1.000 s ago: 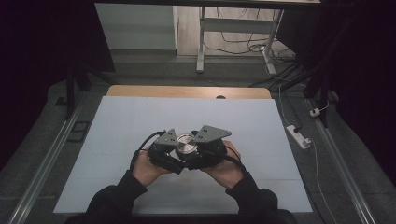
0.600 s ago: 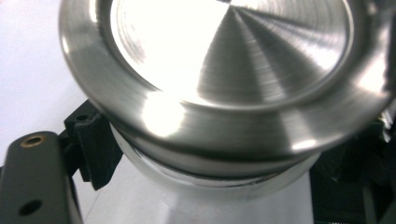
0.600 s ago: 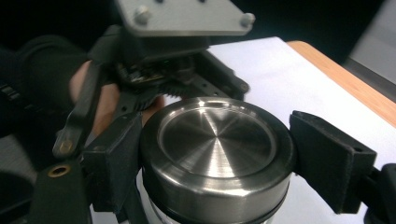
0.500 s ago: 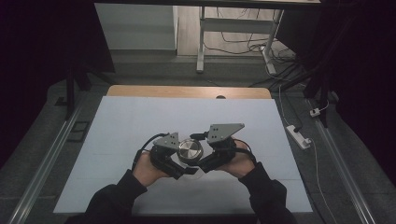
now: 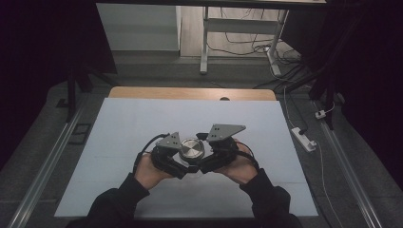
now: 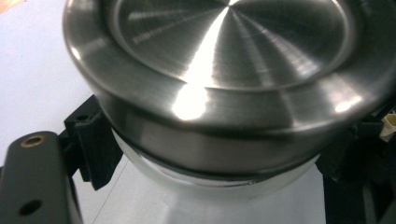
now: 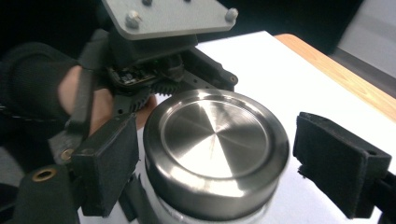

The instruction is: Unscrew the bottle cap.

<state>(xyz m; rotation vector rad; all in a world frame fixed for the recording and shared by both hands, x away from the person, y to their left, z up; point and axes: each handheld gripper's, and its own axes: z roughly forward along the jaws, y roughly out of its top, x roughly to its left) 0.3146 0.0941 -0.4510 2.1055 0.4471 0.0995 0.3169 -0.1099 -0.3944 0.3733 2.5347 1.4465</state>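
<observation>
A round brushed-steel lid (image 7: 215, 151) with a recessed centre and thick rounded rim caps a clear glass jar (image 6: 210, 184), held just above the near middle of the matte white table (image 5: 123, 123). The left gripper (image 5: 178, 164) pinches the jar below the lid. The right gripper (image 7: 233, 163) has just been opening: its ribbed black pads (image 7: 338, 161) flank the lid, the right one apart.

The high view is dim, dark at both sides, its pale desk (image 5: 142, 123) evenly lit mid-frame. Bright glare streaks the round brushed-steel lid (image 6: 224, 60), soft and blurred in the left gripper view.
</observation>
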